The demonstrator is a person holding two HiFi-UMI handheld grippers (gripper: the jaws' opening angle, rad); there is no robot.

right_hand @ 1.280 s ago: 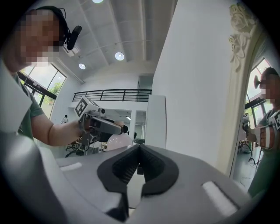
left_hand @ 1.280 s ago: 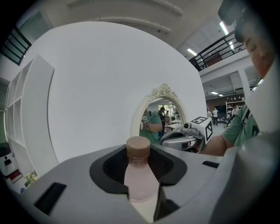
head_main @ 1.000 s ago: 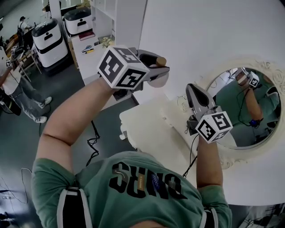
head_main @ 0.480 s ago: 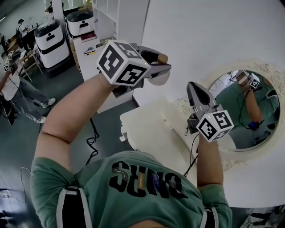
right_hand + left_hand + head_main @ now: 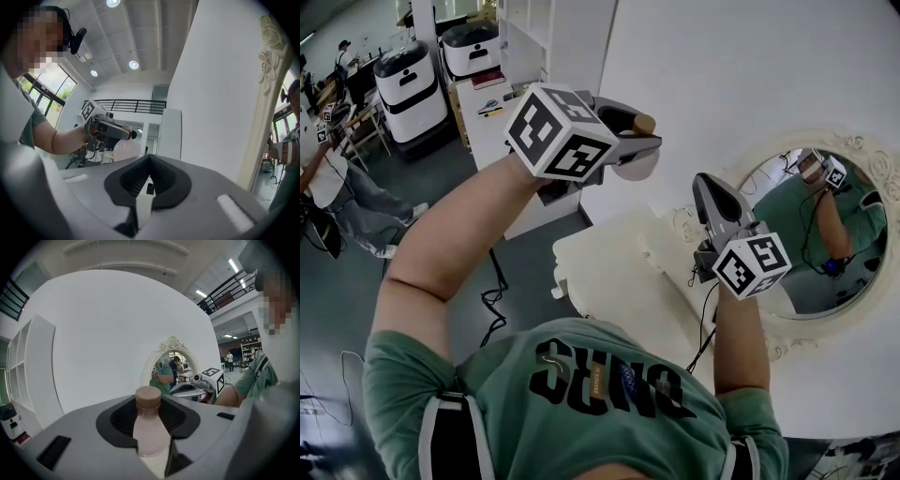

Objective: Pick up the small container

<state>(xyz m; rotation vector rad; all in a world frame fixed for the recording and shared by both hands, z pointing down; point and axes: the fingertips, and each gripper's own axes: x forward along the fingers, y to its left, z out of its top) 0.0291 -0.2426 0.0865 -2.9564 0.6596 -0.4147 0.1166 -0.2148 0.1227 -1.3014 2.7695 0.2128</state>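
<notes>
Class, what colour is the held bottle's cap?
Cap of the bottle: light brown, wood-like; clearest in the left gripper view.

The person wears a green T-shirt (image 5: 609, 394) with short sleeves and dark lettering across the chest. 2 black straps (image 5: 455, 436) edged in pale grey run over the shoulders. The left gripper (image 5: 649, 139) and right gripper (image 5: 704, 181) have smooth grey shells that taper forward, with black ribbed pads (image 5: 164, 185) lining the jaws. Each carries 1 white cube (image 5: 558, 131) printed with black square markers. A thin black cable (image 5: 705, 328) hangs below the right gripper's cube.
</notes>
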